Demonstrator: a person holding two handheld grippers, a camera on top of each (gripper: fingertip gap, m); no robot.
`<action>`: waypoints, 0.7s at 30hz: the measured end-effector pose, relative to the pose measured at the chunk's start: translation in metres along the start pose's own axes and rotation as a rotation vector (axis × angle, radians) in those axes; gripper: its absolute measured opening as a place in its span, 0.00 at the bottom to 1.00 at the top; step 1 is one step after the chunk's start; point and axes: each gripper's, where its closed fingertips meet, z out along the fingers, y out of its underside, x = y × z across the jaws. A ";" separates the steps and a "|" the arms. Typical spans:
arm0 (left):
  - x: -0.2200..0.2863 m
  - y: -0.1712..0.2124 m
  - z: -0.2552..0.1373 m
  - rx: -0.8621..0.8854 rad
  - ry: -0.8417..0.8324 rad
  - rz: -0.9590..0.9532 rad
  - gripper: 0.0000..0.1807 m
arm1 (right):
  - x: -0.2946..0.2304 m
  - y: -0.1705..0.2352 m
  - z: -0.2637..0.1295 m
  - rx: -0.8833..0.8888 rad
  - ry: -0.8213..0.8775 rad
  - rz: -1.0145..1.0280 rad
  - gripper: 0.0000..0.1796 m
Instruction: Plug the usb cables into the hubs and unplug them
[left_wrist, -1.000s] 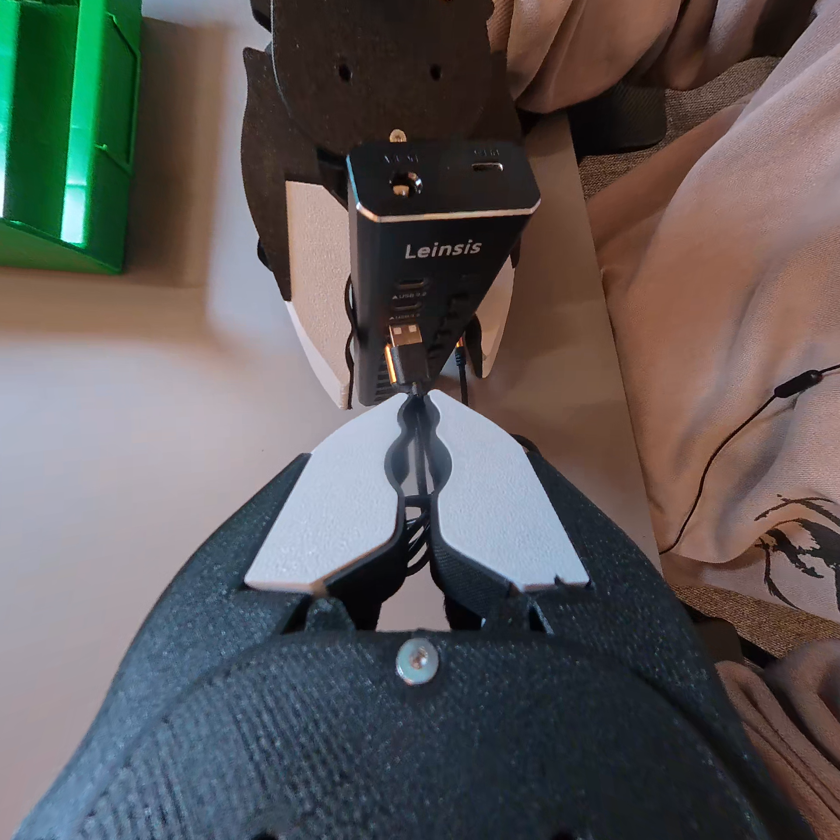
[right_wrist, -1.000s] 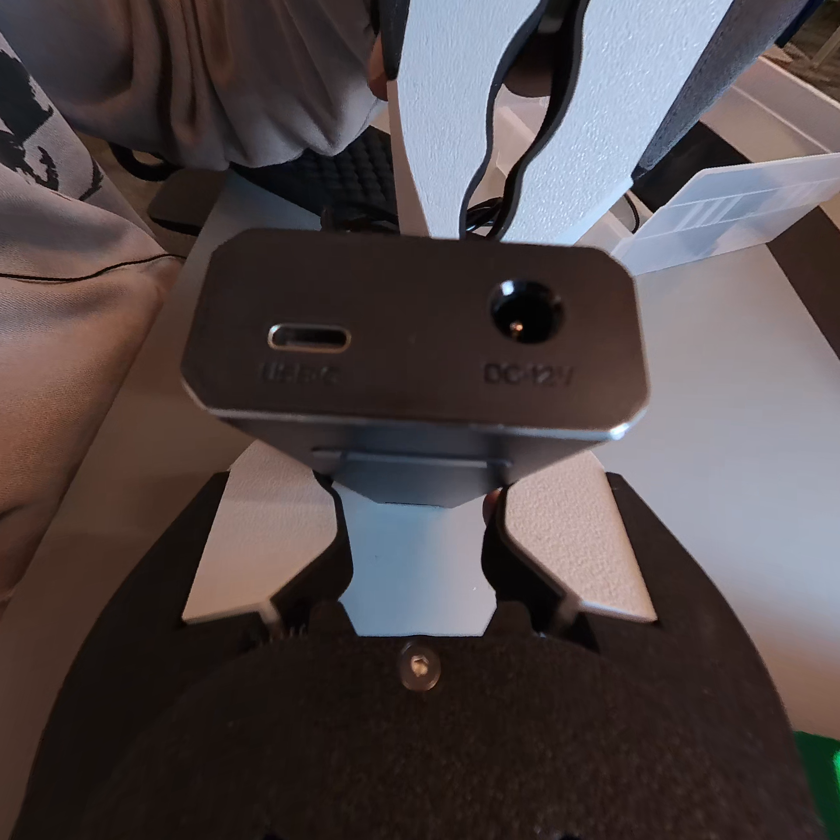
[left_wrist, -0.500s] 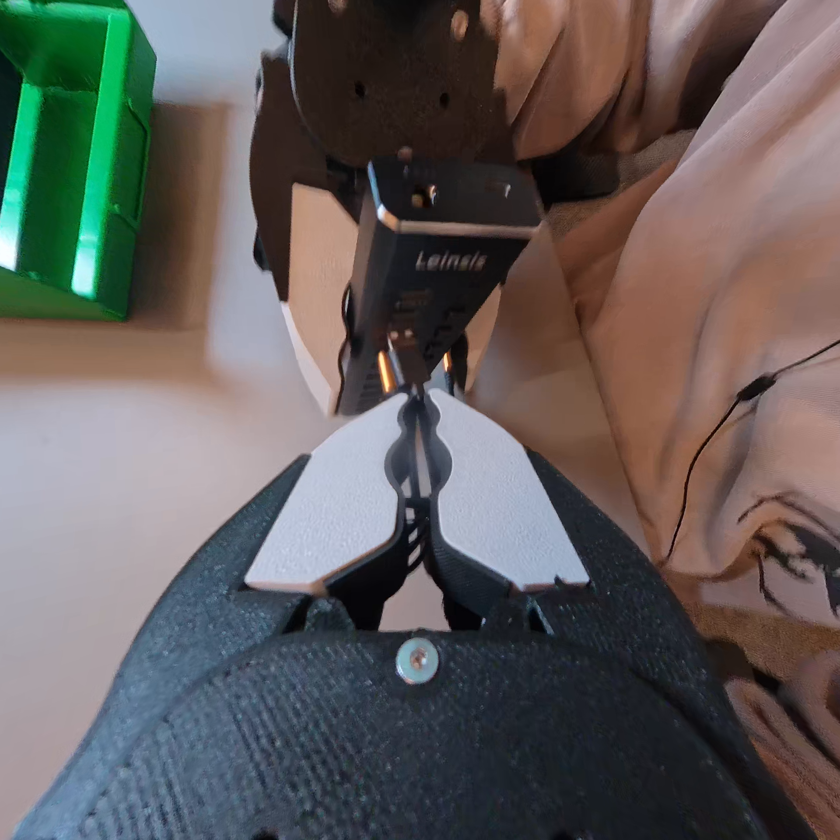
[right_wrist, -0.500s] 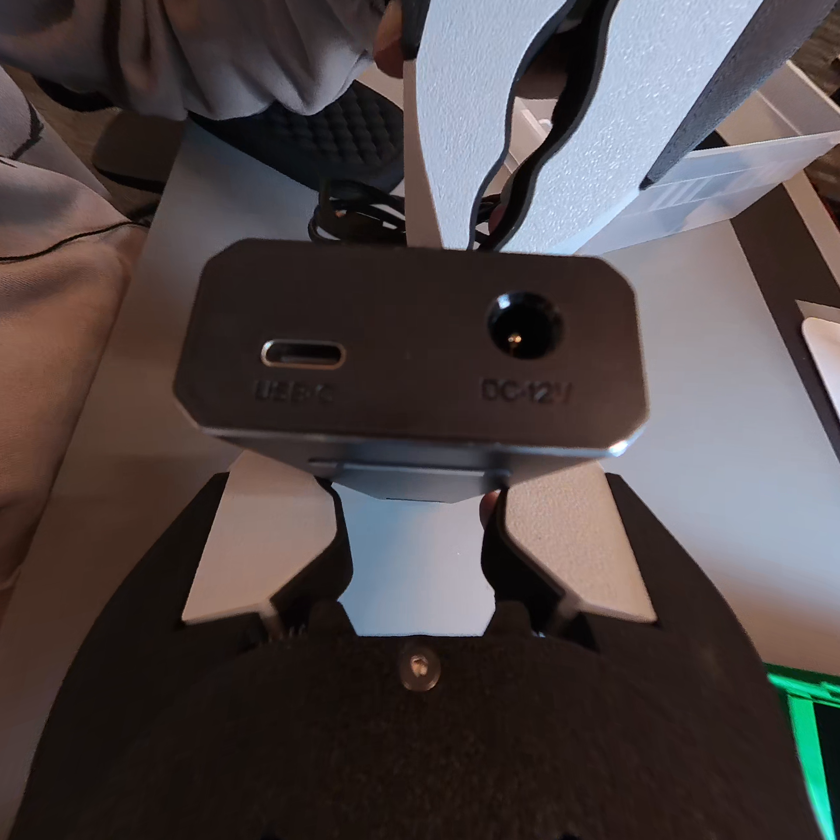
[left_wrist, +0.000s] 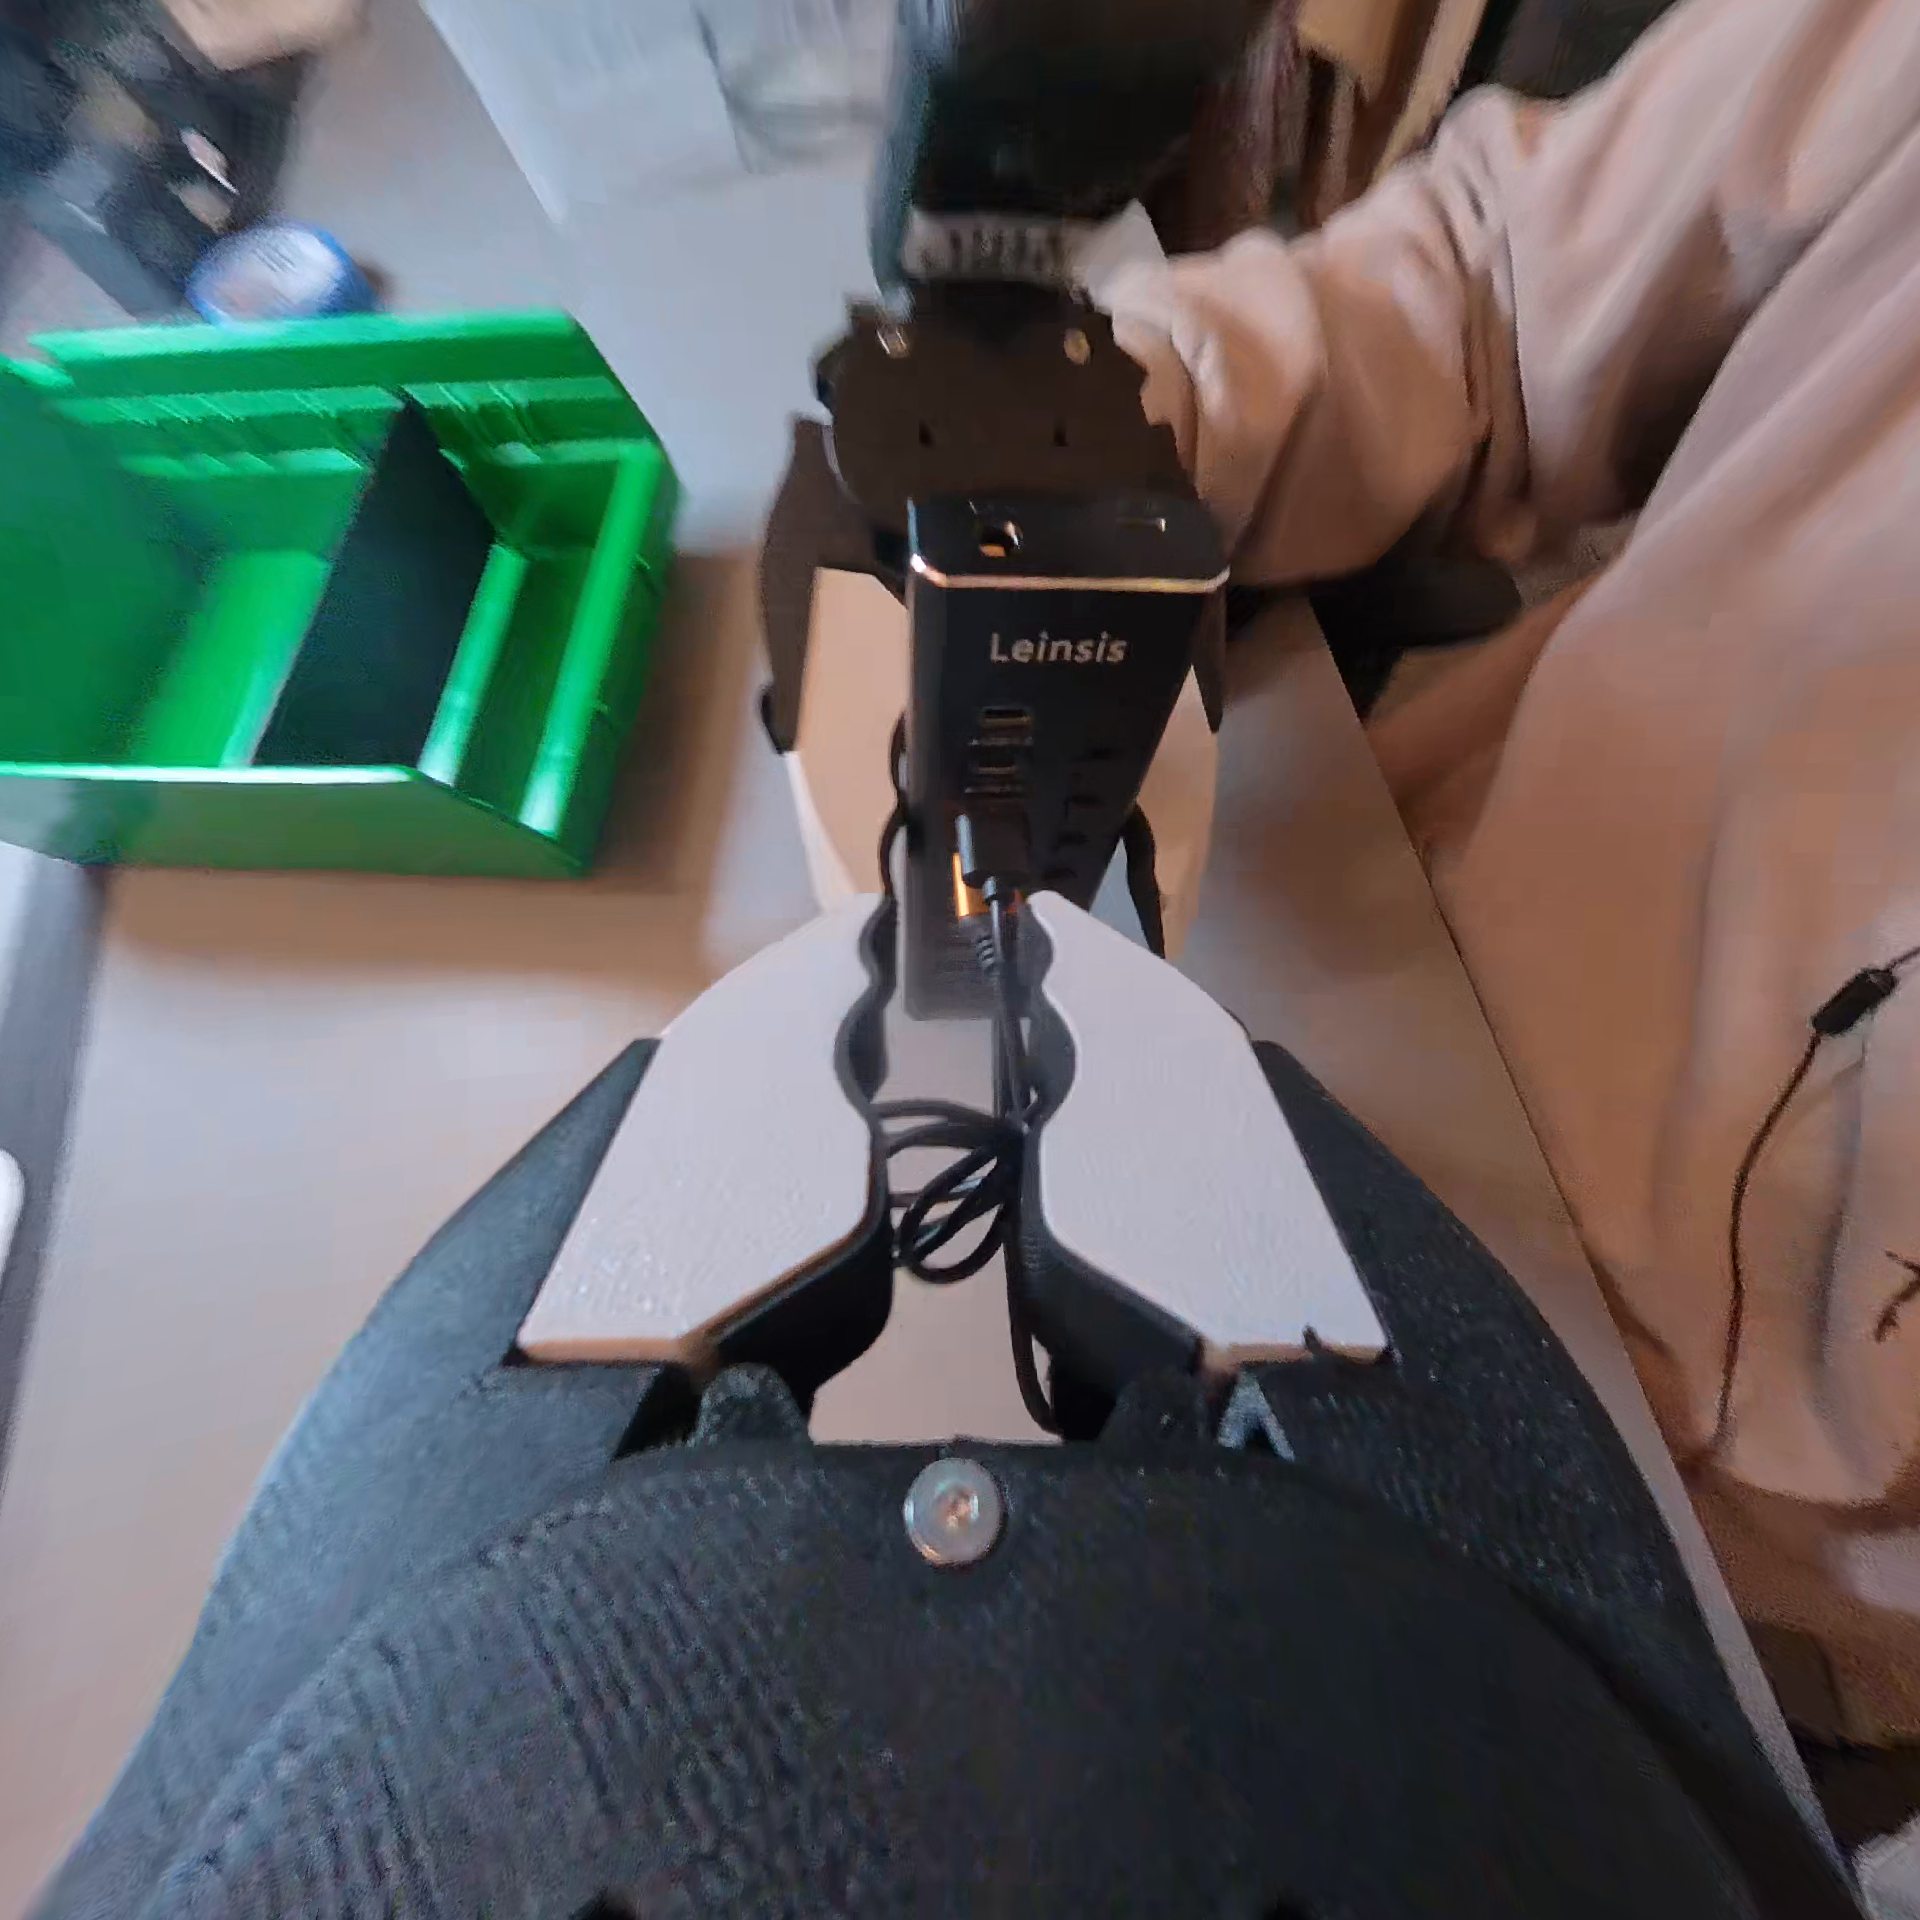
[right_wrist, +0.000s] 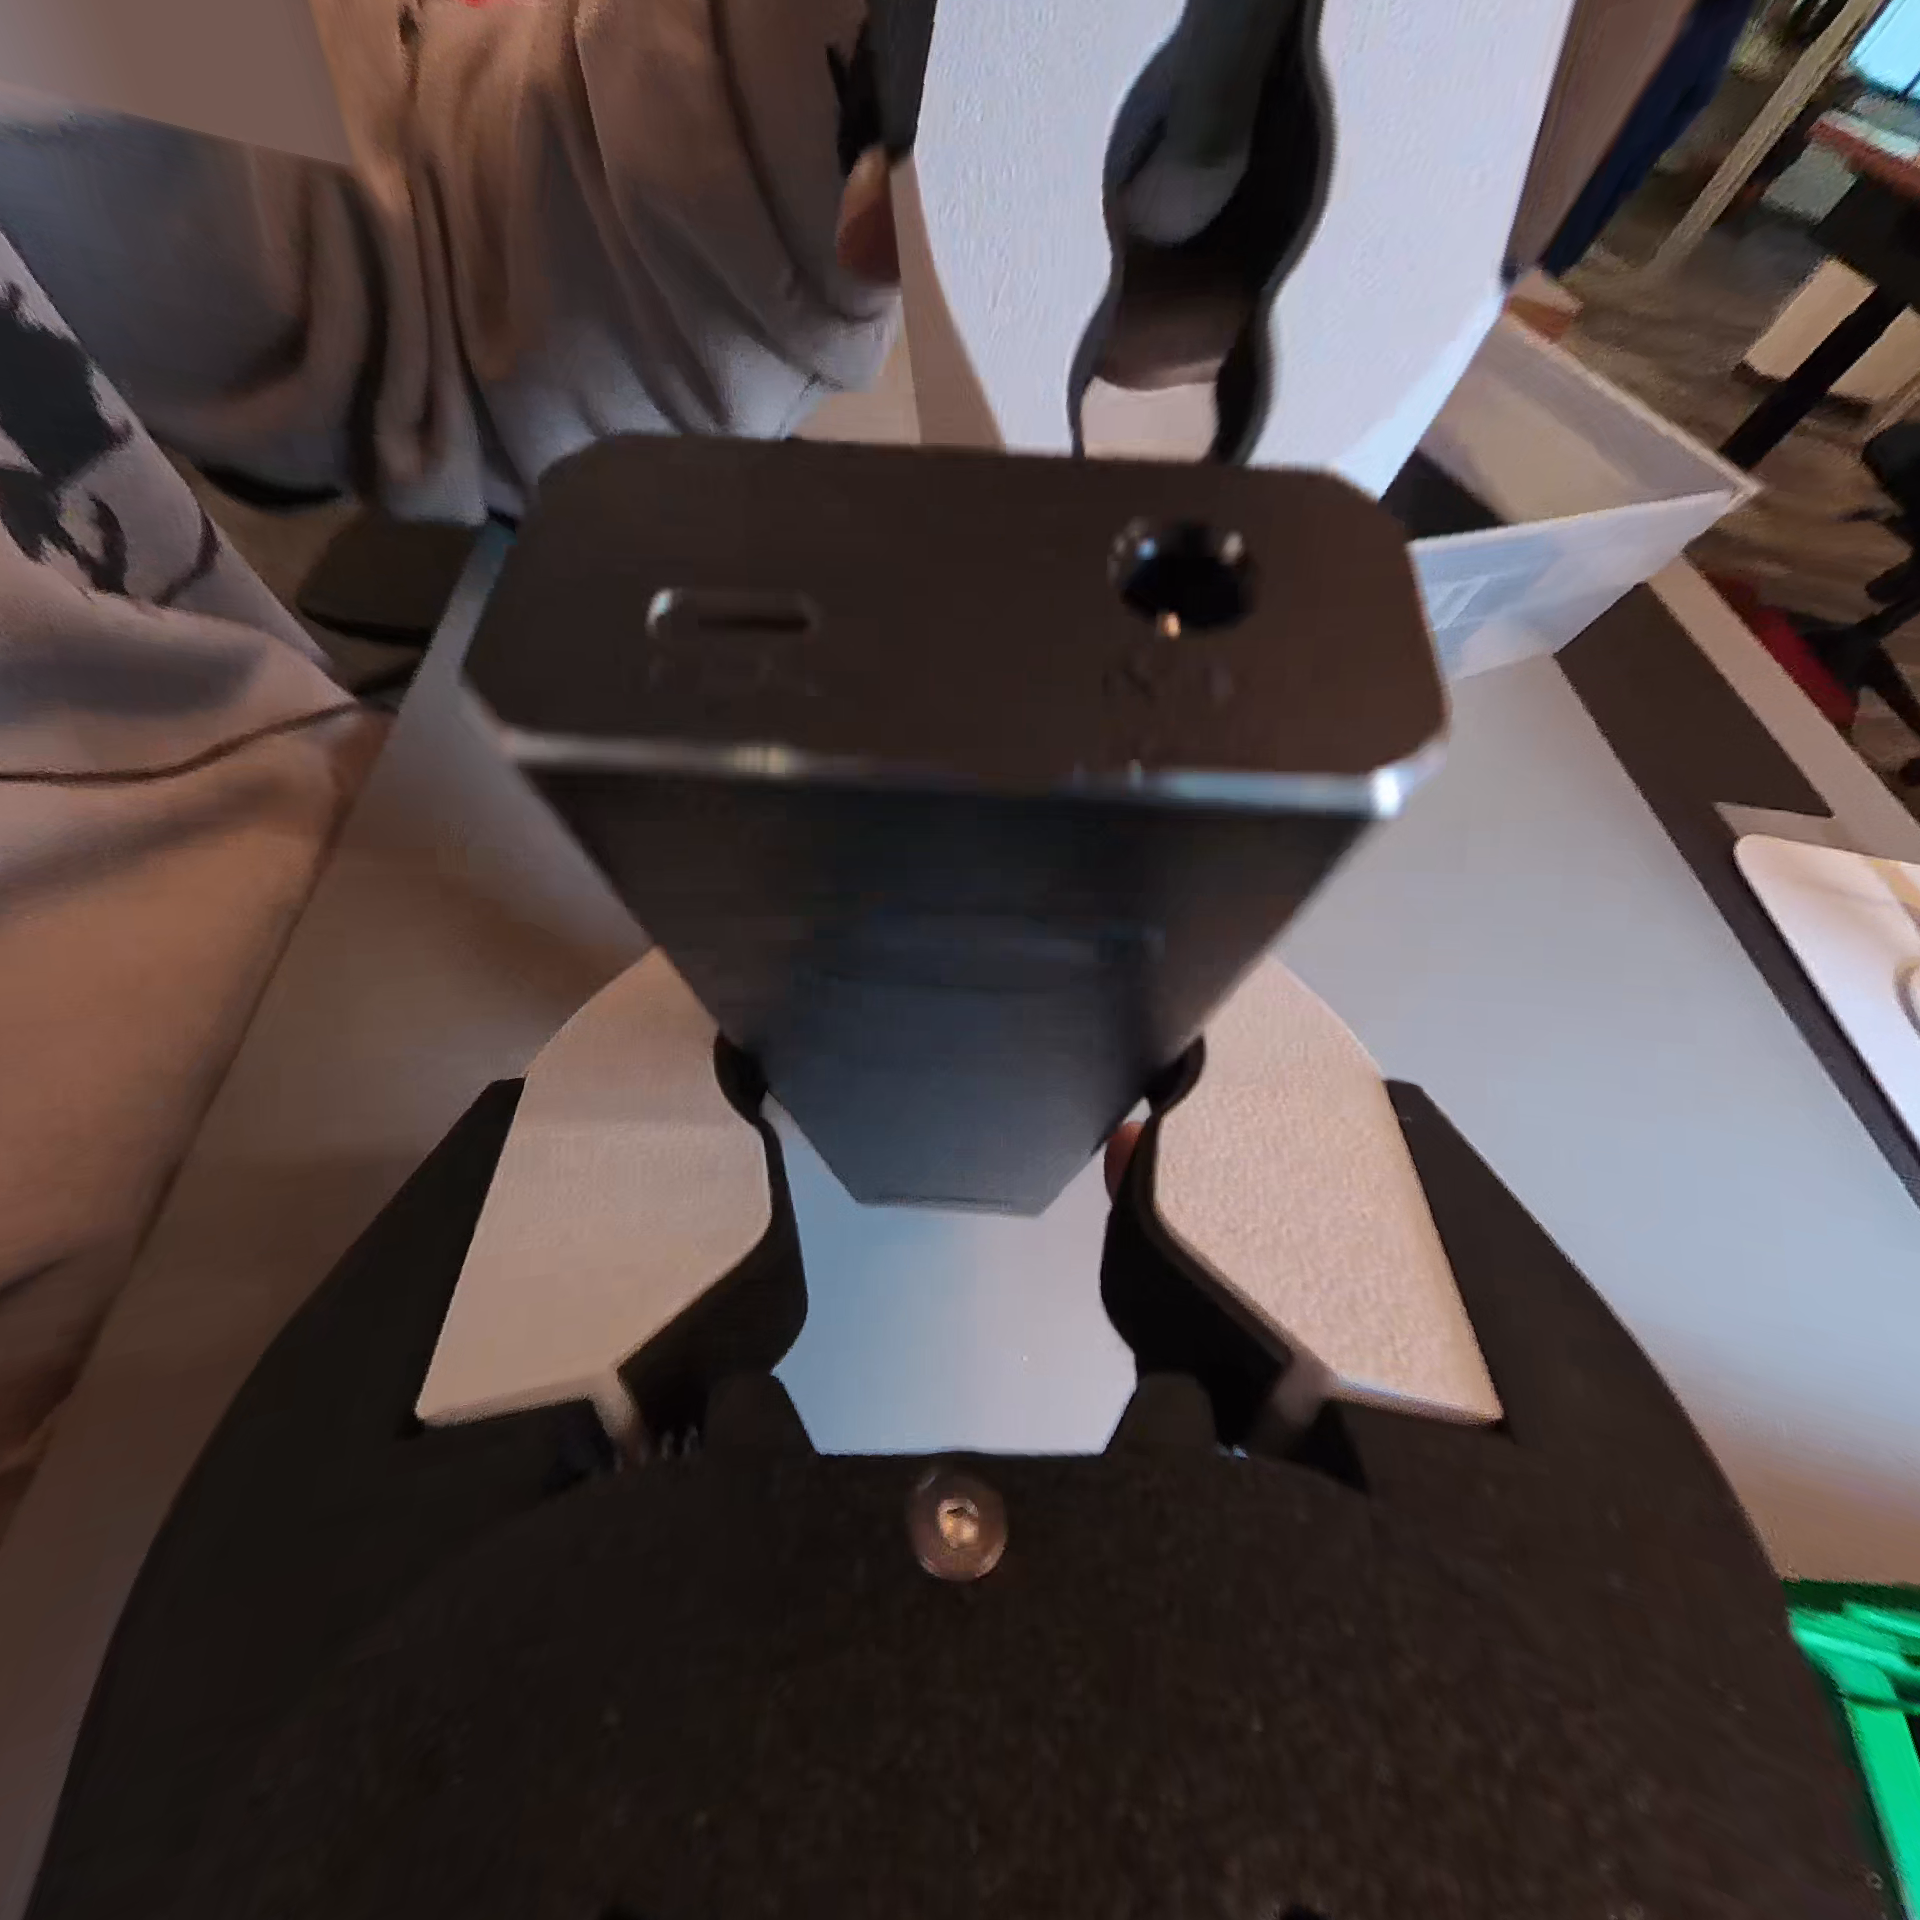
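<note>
The right gripper is clamped on the hub. The left gripper, fingers apart, faces it; the cable sits plugged between. Below is a pale table.

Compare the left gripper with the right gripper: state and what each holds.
The right gripper is shut on the dark hub, while the left gripper is open, its jaws apart. The hub's body fills the right gripper's gap; only the thin black cable passes through the left gripper's gap, seemingly ungripped. Both have black bodies and pale finger plates, and they point toward each other.
</note>
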 end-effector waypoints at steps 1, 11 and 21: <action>-0.005 -0.008 -0.010 0.054 -0.034 0.006 0.16 | 0.002 -0.003 -0.004 0.029 0.007 0.013 0.40; -0.056 0.002 -0.059 0.274 -0.212 -0.050 0.23 | 0.022 -0.028 -0.038 0.294 0.011 0.151 0.40; -0.030 0.028 0.061 0.389 0.261 -0.329 0.38 | 0.056 -0.063 -0.107 0.763 0.091 0.284 0.41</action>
